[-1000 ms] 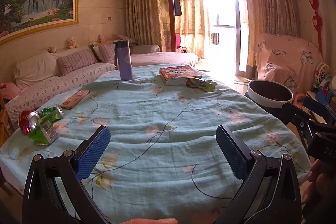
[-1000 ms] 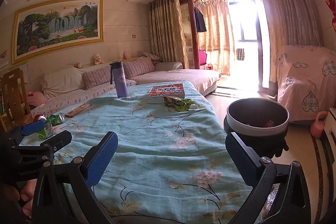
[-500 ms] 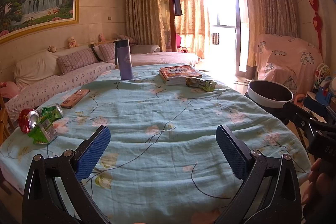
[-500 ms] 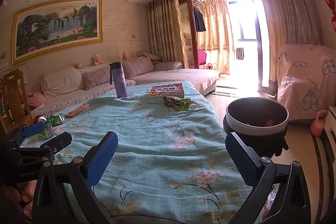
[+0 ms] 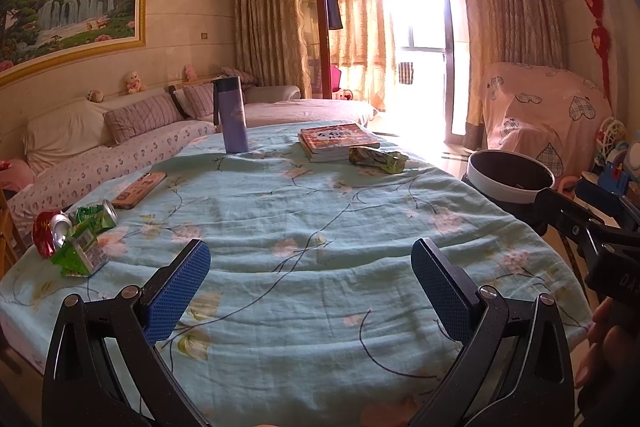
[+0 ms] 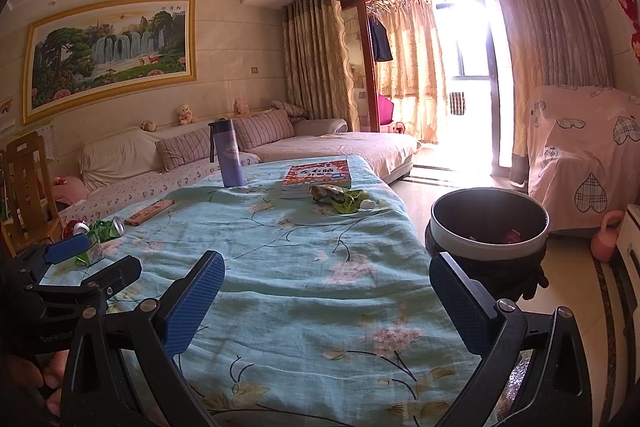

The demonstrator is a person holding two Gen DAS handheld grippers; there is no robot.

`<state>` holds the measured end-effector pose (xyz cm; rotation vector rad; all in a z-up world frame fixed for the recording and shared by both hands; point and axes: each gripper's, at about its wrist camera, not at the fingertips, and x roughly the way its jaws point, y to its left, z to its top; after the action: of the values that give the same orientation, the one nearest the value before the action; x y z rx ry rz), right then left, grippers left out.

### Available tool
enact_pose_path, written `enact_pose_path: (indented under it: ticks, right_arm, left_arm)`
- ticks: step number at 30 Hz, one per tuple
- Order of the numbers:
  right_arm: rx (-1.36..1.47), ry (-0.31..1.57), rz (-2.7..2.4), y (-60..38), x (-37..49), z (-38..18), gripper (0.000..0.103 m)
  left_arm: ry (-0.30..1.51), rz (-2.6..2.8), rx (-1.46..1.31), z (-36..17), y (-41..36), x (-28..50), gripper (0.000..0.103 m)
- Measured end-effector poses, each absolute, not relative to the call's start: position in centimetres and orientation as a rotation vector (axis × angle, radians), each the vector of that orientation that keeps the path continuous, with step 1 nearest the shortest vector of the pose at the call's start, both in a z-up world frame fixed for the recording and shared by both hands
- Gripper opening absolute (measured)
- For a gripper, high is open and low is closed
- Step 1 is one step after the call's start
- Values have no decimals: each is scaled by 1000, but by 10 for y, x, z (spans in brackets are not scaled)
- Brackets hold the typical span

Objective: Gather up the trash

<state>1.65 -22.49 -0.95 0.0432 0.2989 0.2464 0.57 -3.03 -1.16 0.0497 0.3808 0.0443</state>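
A crushed red can (image 5: 49, 238), a green can (image 5: 96, 217) and a green carton (image 5: 78, 256) lie at the table's left edge; the pile also shows in the right wrist view (image 6: 100, 233). A green snack wrapper (image 5: 378, 158) lies by the books at the far right, also in the right wrist view (image 6: 340, 198). A round trash bin (image 6: 488, 229) stands on the floor right of the table, also in the left wrist view (image 5: 510, 177). My left gripper (image 5: 310, 287) is open and empty over the near table. My right gripper (image 6: 326, 303) is open and empty over the table's right side.
The table has a light blue floral cloth (image 5: 312, 219). On it stand a purple bottle (image 5: 234, 117), a stack of books (image 5: 336, 141) and a phone (image 5: 138, 189). A sofa (image 5: 120, 147) runs behind, a wooden chair (image 6: 28, 187) at left, a covered armchair (image 6: 580, 155) at right.
Both views have barely shifted; the left wrist view drifted slightly. Both grippers stay open and empty.
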Motion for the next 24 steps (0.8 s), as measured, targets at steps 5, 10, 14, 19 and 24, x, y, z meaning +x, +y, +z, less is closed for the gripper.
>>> enact_pose_path:
  ticks: [5, 10, 14, 19, 24]
  right_arm:
    - [44, 297, 246, -224, 16, -9, 103]
    - [45, 297, 247, -224, 15, -9, 103]
    - [43, 299, 249, -223, 14, -8, 103]
    - [44, 299, 251, -223, 14, -8, 103]
    - [45, 299, 252, -223, 14, -7, 103]
  left_arm:
    - [381, 44, 50, -11, -31, 5, 103]
    - [381, 44, 49, -11, -32, 5, 103]
    - [382, 44, 49, -12, -32, 5, 103]
    - [382, 43, 49, -12, -32, 5, 103]
    - [382, 43, 49, -12, -32, 5, 103]
